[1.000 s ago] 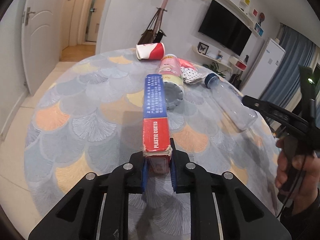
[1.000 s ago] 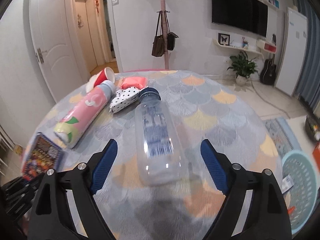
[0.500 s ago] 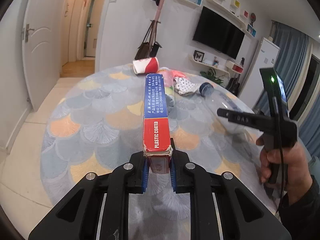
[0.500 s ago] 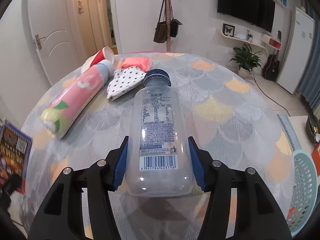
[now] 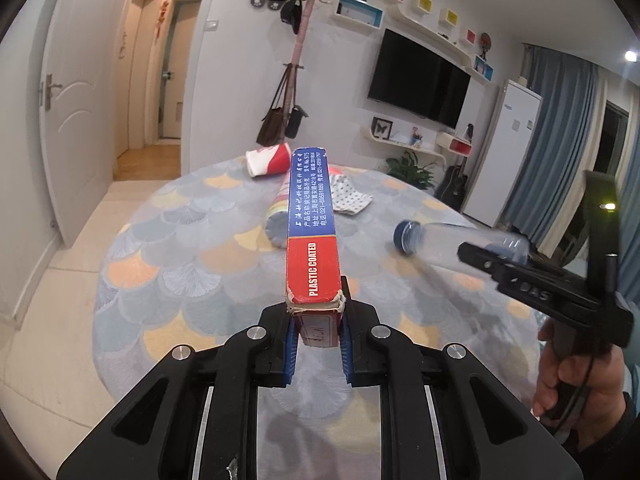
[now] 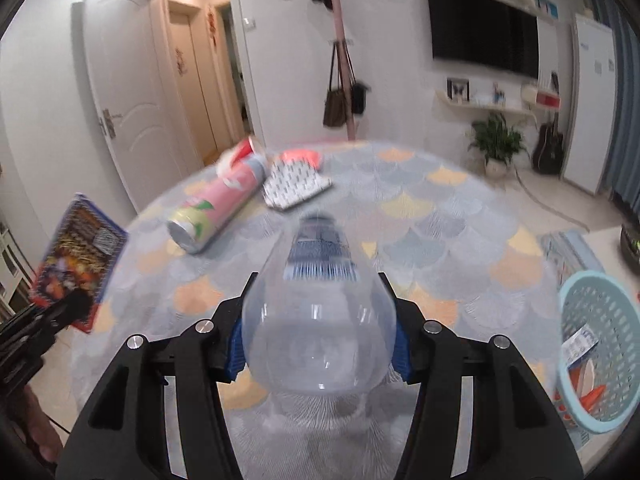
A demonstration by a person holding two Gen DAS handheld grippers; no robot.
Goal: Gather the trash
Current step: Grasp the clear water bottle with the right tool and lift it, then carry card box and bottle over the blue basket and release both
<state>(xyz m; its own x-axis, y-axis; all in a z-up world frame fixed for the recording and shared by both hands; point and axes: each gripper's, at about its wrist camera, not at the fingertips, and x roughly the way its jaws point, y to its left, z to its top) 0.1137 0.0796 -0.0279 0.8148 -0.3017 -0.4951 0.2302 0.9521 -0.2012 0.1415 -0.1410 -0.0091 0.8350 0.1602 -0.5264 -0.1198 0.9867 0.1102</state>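
Left gripper (image 5: 316, 354) clamps the box (image 5: 312, 236) endwise; right gripper (image 6: 318, 346) pinches the bottle (image 6: 318, 320) base, both lifted for the basket (image 6: 600, 360) at lower right.

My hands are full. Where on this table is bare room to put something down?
The near half of the table in front of both tools is bare, and so is its right side toward the basket. The far left is crowded: pink can, red cup, dotted pouch.
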